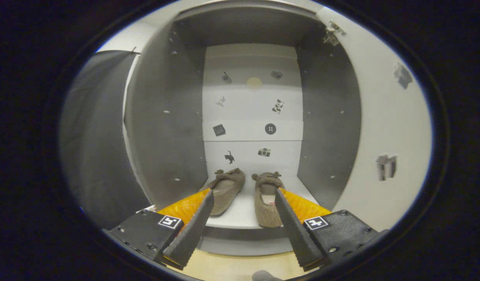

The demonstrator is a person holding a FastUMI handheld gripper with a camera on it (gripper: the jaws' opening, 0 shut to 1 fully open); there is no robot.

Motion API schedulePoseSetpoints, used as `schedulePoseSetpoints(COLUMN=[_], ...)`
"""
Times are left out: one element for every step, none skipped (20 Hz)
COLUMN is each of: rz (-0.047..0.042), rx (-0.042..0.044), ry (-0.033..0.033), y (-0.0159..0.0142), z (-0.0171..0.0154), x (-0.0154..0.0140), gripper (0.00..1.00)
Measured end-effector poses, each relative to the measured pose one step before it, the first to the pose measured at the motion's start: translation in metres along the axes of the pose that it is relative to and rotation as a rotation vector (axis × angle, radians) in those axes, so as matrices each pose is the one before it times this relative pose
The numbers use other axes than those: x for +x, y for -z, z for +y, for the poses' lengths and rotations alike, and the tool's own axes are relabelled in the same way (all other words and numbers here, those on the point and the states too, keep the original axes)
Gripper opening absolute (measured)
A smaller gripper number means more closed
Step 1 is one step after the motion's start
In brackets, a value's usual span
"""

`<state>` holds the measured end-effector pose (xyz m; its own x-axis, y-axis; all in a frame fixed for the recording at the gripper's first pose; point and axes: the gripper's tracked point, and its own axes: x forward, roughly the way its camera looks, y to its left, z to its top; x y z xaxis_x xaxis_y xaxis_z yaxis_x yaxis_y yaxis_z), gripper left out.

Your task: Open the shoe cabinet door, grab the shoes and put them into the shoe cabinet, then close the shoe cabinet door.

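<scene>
Resting side by side on the cabinet shelf (240, 216) at lower centre of the frame, the two shoes (245, 193) are seen just beyond the claw (243, 195), whose fingers are held apart and empty, and being soft, light and fuzzy, they would best be gripped at the heel rim.

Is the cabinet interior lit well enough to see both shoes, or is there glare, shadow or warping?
Gripper view: both shoes are sharp and evenly lit on the bottom shelf; the side walls lie in shadow; no glare; fisheye bows the open door; the open gripper holds nothing.
</scene>
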<state>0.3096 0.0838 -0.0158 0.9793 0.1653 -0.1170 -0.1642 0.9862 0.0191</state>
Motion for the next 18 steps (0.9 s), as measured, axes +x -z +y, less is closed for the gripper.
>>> schedulePoseSetpoints(rz=[-0.01853,-0.01293,-0.00935,-0.01058,-0.01135,-0.01203,-0.00780,-0.00364,0.00448,0.00679,0.00592,0.00318,-0.00133,0.00138,0.00011,-0.00644,-0.00359,-0.00721], rx=[0.00934,0.00462,0.00137,-0.00510,-0.00574,-0.00185,0.00313,0.01088,0.00545,-0.00278,-0.00531,-0.00794,-0.00804,-0.00203,0.00197,0.00673,0.00824,0.01074], ry=[-0.01427,-0.01011,0.00098,-0.00126,0.00925,0.01164,0.00843,0.00229,-0.00029,0.00014,0.00859,0.02418,0.02321,0.01915,0.02502,0.02372,0.02367,0.02628], y=[-0.00030,0.00004,0.00164,-0.00109,-0.00065,-0.00278,-0.00251,-0.00069,0.00281,0.00197,0.00161,0.00017,-0.00064,-0.00087,-0.00034,-0.00289,-0.00172,-0.00307], z=[0.00581,0.00406,-0.00139,-0.00159,-0.00304,-0.00542,-0.00506,-0.00420,-0.00545,-0.00746,-0.00861,-0.01344,-0.01547,-0.01304,-0.01487,-0.01757,-0.01549,-0.01826], x=[-0.02446,-0.02447,-0.02026,-0.02176,-0.02206,-0.02163,-0.02138,-0.02159,-0.02002,-0.02062,-0.01564,-0.01590,-0.01543,-0.01355,-0.01328,-0.01250,-0.00842,-0.00727], gripper=[0.99,0.99,0.99,0.99,0.99,0.99,0.99,0.99,0.99,0.99,1.00,1.00,1.00,1.00,0.99,0.99,0.99,0.99])
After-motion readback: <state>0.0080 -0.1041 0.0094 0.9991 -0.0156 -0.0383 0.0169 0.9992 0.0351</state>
